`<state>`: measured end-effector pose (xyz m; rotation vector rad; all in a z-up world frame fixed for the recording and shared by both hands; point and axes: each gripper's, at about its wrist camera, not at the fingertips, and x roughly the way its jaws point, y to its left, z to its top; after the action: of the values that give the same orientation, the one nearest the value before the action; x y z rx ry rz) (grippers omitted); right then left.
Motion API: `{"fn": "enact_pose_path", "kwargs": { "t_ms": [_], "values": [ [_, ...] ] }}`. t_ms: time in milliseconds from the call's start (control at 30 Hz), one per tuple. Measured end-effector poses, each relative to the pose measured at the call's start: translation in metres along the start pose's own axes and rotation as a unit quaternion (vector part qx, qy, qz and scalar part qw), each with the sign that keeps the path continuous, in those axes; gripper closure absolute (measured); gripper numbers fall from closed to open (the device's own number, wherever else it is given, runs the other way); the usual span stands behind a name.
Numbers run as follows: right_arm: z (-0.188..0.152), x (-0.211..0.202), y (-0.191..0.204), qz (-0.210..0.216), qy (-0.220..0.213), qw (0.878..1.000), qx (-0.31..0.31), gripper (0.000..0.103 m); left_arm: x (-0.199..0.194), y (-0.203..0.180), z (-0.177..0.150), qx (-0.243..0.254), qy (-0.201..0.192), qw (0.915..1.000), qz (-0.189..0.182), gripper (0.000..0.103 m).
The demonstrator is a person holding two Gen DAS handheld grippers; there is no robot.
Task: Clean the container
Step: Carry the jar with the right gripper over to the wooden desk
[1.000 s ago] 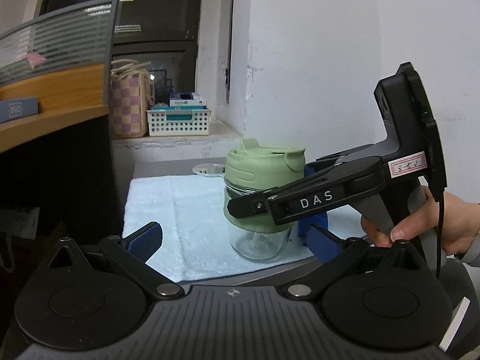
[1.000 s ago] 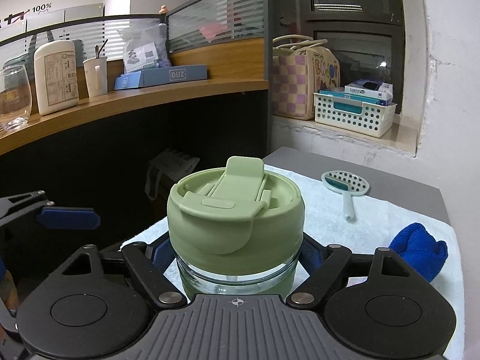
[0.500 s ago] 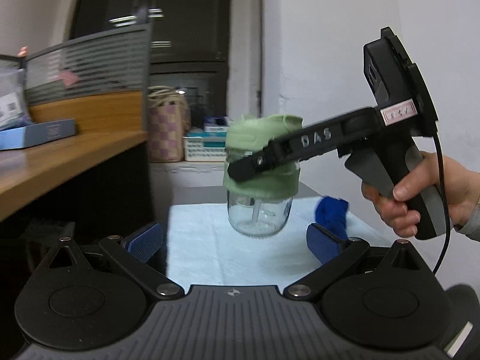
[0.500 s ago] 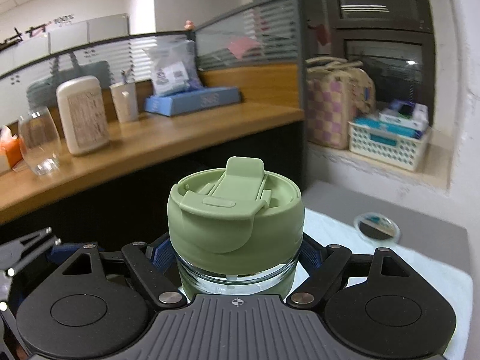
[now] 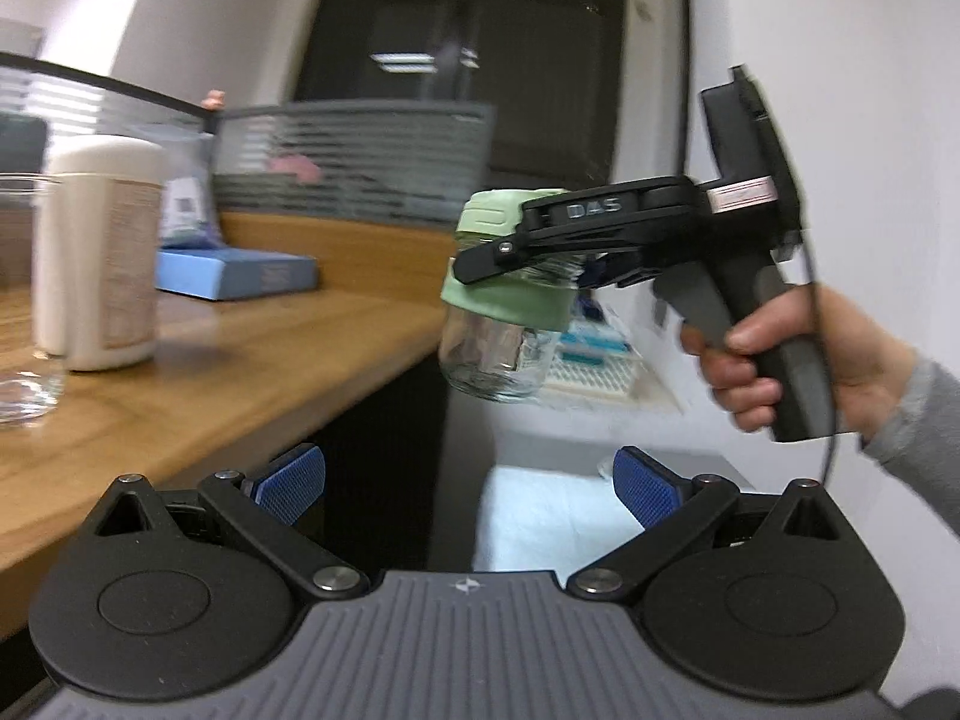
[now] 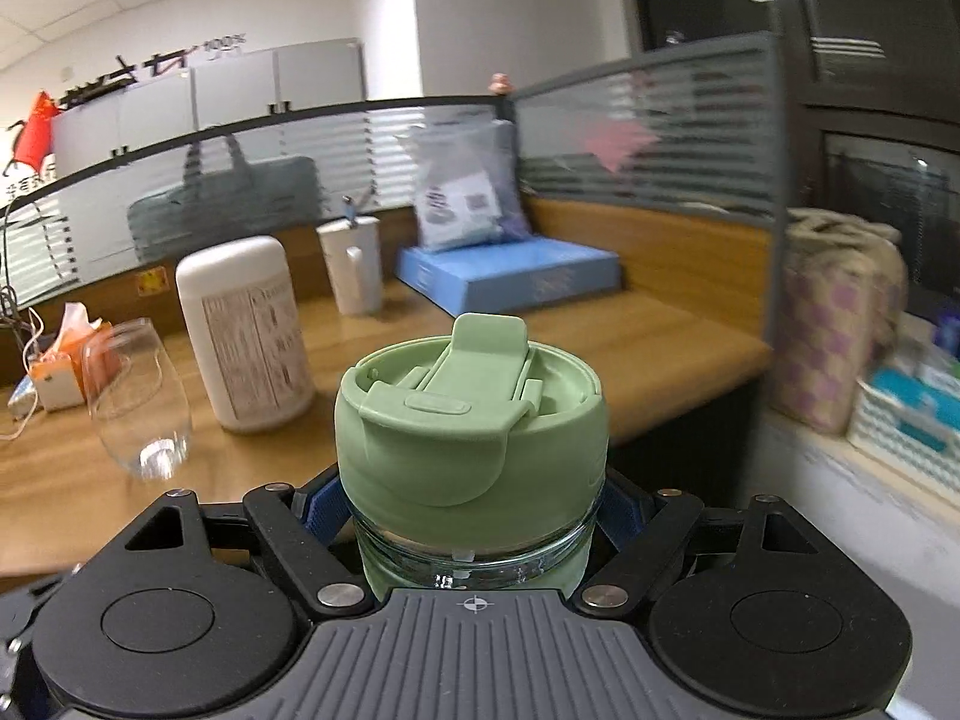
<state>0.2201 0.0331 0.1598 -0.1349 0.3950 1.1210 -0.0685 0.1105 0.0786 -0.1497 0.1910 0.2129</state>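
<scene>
Lifted clear of the white towel where it stood a second ago, the glass container (image 5: 501, 354) now hangs in the air, carried up and toward the wooden desk (image 5: 198, 384) side. Its green lid (image 6: 471, 414) is still on, flip tab down, and its long axis runs nearly upright — tilted a little, the glass base swinging toward 7 o'clock in the left wrist view. The right gripper (image 6: 474, 510) is clenched on it: blue pads press the jar from both sides just under the lid's skirt, so the grasp sits high on the neck with the glass body hanging below. From the left gripper (image 5: 468, 480) the jar lies dead ahead at 12 o'clock, above the line of its fingers and apart from them; those jaws are spread wide and grasp nothing, blue pads (image 5: 291, 483) facing each other across an empty gap. I judge the coming step to be getting the lid off, and that turns on one thing — the left tongs are the free ones, below the jar, while the lid sits at the top, above the right fingers. They would need to rise and close across the lid from the side. Beyond the jar, at 10 o'clock, a white canister (image 5: 99, 252) and a blue box (image 5: 237, 276) stand on the desk.
</scene>
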Motion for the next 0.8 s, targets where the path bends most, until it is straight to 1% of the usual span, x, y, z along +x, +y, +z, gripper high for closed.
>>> {"fn": "enact_pose_path", "kwargs": {
  "t_ms": [133,200,300,400,500,667,800],
  "values": [
    [0.023,0.041,0.014,0.01,-0.009,1.0,-0.014,0.019,-0.005,0.016,0.008,-0.005,-0.005,0.9993,0.038,0.0],
    [0.034,0.062,0.02,0.017,-0.013,1.0,-0.018,0.019,-0.008,0.022,0.012,-0.009,-0.007,0.9993,0.036,0.0],
    [0.045,0.095,0.029,0.027,-0.007,0.999,-0.024,0.019,-0.013,0.029,0.015,-0.01,-0.009,0.9992,0.039,0.0],
    [0.053,0.126,0.037,0.036,0.004,0.999,-0.026,0.019,-0.019,0.032,0.02,-0.003,-0.01,0.9987,0.05,0.0],
    [0.06,0.154,0.045,0.044,0.016,0.999,-0.027,0.019,-0.03,0.032,0.026,0.009,-0.022,0.9976,0.065,0.0],
    [0.07,0.184,0.061,0.051,0.021,0.998,-0.042,0.019,-0.034,0.034,0.032,0.036,-0.037,0.9951,0.084,0.0],
    [0.074,0.199,0.069,0.052,0.026,0.997,-0.052,0.019,-0.037,0.038,0.033,0.03,-0.035,0.9949,0.09,0.0]
  ]
}}
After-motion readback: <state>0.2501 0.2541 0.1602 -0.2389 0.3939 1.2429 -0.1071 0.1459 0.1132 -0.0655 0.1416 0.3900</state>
